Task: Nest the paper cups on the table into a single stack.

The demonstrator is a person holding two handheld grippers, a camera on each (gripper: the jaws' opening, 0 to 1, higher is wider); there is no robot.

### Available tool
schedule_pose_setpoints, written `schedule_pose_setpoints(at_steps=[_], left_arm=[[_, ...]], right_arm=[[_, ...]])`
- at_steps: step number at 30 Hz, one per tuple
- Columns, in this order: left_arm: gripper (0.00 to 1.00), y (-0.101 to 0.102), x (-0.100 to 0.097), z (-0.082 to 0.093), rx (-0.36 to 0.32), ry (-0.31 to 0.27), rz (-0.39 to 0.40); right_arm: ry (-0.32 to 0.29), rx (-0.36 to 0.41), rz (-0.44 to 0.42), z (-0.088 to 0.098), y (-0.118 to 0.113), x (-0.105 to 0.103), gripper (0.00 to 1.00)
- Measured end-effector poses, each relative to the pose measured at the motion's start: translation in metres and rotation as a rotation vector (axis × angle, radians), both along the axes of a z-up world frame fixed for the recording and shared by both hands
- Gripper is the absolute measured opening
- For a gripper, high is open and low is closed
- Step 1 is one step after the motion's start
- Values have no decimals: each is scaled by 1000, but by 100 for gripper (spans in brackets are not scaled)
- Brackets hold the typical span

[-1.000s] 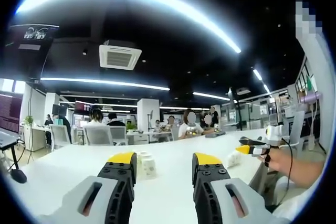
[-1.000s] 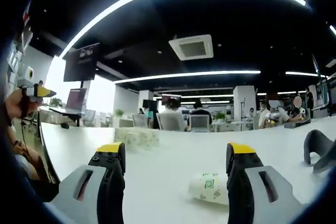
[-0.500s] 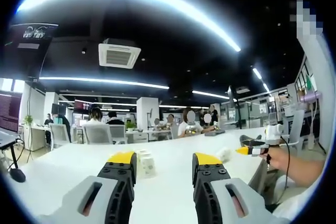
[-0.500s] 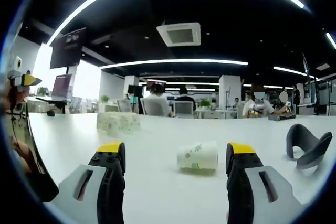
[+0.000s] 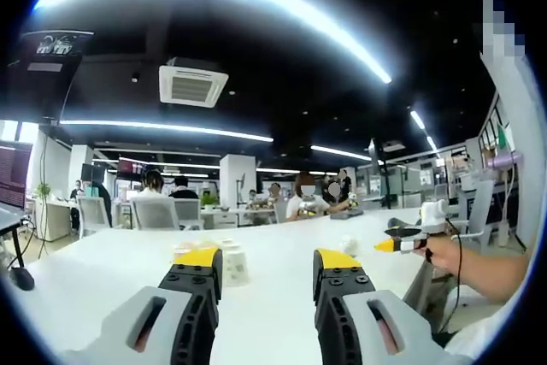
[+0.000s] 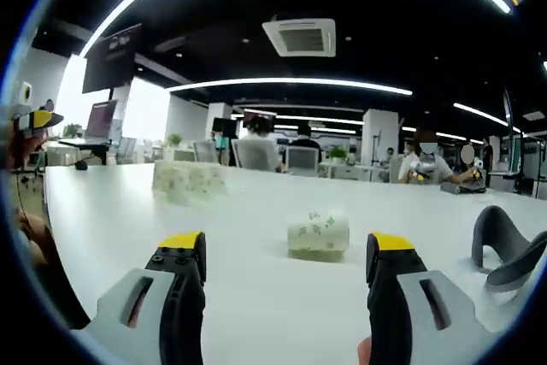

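I am working over the white table (image 6: 111, 220), both grippers gaping empty. The cup cluster (image 5: 232, 264) is standing just beyond my left gripper (image 5: 267, 271). The tipped cup (image 6: 318, 234) is lying crosswise ahead between the jaws of my right gripper (image 6: 286, 256), the nearer one.

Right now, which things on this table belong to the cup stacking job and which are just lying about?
For the job:
white paper cup with green print lying on its side
group of white paper cups
left hand-held gripper
right hand-held gripper

Just lying about:
dark grey curved stand
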State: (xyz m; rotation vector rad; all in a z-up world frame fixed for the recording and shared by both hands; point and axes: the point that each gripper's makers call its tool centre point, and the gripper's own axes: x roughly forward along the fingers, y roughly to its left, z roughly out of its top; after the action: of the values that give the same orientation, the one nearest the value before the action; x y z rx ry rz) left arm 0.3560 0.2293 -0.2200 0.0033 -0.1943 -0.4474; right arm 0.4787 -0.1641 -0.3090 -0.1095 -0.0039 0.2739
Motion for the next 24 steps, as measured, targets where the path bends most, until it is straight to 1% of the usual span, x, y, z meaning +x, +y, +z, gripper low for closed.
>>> schedule_pose_setpoints(at_steps=[3, 5, 9, 11, 13, 16, 20, 22, 24], left_arm=[[45, -5, -2, 1, 4, -1, -10], [45, -7, -3, 3, 5, -4, -14], [45, -8, -7, 7, 3, -12, -18], [45, -8, -9, 9, 2, -17, -19], [45, -9, -10, 11, 1, -21, -20], [45, -9, -10, 11, -1, -22, -22], [45, -9, -9, 11, -6, -20, -25], [45, -8, -9, 12, -8, -20, -25], [45, -8, -9, 12, -9, -20, -25]], right_arm=[[4, 2, 9, -2, -4, 9, 80], [16, 0, 16, -5, 0, 12, 80], [37, -13, 16, -8, 0, 30, 79], [47, -29, 18, -9, -6, 45, 77], [52, -36, 23, -8, -2, 48, 77], [68, -54, 29, -11, -6, 65, 77], [81, -64, 33, -14, -8, 74, 78], [76, -65, 41, -13, -7, 79, 78], [75, -81, 42, -14, -8, 84, 79]])
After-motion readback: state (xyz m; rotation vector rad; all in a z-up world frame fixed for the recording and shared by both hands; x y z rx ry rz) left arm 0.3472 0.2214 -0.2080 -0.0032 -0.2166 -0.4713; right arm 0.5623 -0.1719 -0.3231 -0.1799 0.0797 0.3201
